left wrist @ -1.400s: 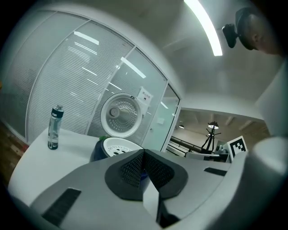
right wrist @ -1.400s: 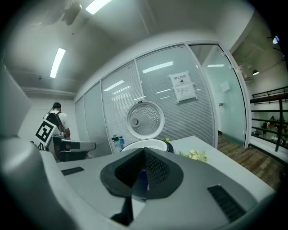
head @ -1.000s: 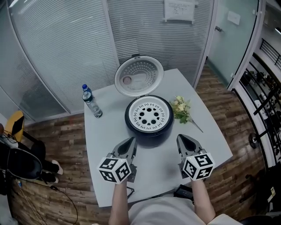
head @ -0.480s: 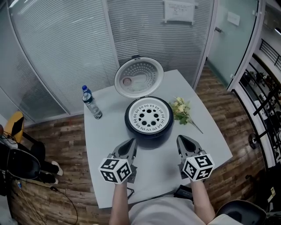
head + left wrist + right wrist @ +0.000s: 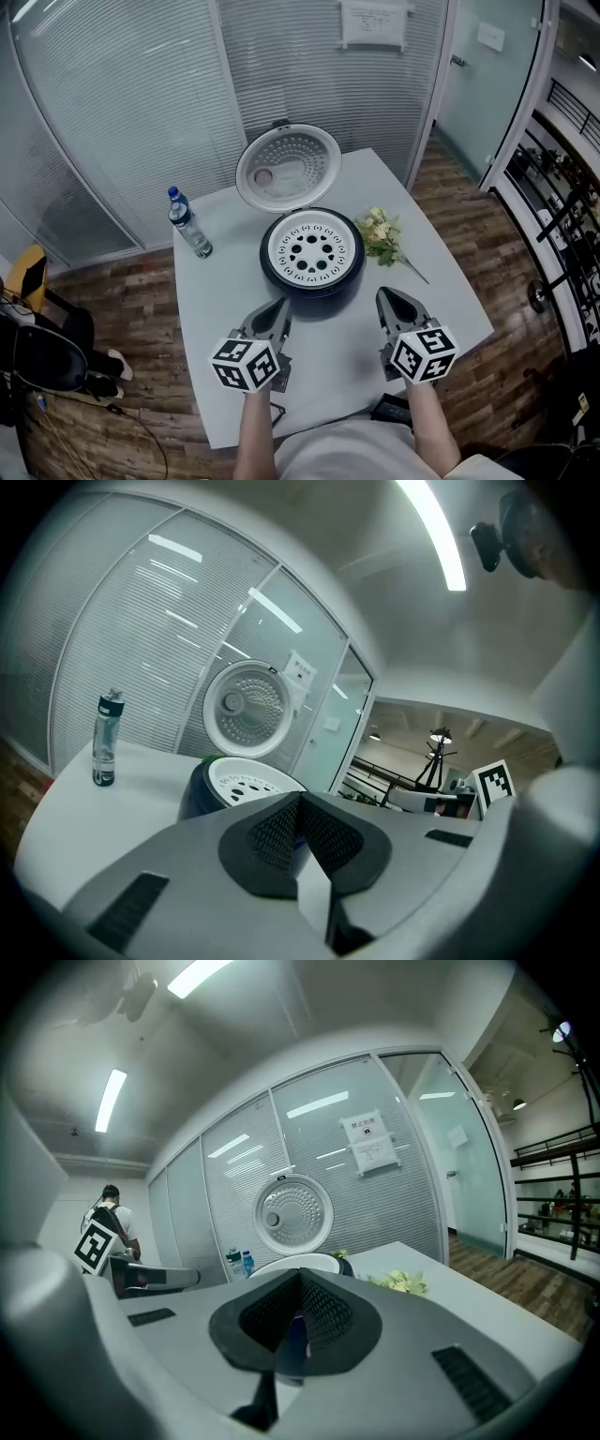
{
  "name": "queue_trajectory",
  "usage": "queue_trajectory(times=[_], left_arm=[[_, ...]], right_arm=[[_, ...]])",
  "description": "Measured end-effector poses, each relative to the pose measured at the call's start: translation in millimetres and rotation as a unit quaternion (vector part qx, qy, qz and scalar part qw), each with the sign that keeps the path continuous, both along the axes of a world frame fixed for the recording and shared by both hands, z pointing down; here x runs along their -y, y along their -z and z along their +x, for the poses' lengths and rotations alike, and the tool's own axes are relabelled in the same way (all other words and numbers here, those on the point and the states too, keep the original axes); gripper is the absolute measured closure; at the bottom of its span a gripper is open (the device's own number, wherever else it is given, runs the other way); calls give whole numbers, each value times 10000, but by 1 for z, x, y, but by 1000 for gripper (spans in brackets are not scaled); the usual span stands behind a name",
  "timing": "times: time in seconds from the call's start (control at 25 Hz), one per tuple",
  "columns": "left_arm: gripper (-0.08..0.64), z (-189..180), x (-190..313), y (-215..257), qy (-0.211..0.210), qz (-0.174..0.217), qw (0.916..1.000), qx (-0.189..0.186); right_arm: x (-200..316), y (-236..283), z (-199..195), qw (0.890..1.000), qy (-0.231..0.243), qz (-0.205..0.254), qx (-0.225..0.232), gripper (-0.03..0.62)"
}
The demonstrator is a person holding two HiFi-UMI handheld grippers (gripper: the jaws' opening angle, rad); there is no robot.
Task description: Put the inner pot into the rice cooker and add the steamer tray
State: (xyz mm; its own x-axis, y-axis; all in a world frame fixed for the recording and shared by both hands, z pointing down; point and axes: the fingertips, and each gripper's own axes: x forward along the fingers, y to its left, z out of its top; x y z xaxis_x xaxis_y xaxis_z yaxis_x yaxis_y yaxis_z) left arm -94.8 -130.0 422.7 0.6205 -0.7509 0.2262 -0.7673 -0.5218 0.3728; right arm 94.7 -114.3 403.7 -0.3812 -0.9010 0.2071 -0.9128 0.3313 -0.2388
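Ahead of both grippers: one dark round rice cooker (image 5: 313,299), lid up; one white perforated steamer tray (image 5: 311,251) seated in it.
Grippers: left gripper (image 5: 277,307) and right gripper (image 5: 386,296), jaws together, empty.
Ahead-left: one clear plastic water bottle (image 5: 189,225).
Ahead-right: one pale flower sprig (image 5: 380,232).
Room: white table (image 5: 333,361) bare between grippers and cooker.

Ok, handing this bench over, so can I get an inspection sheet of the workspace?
Surface: white table, no spills seen.
Job's things: rice cooker, lid up; steamer tray seated in its mouth; inner pot not visible beneath.
Clutter: water bottle upright left of cooker; flowers lying at its right.
Grippers: left claw and right claw both shut, empty, short of the cooker.
Cables: one cable on the wood floor, left of table.
Surroundings: glass partition with blinds, black chair.
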Motion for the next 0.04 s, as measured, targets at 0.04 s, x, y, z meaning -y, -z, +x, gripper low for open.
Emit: queue_trajectory(times=[0.04], left_arm=[[551, 1, 0, -1, -4, -11, 10000, 1]], right_arm=[[1, 0, 0, 10000, 11, -6, 14, 577]])
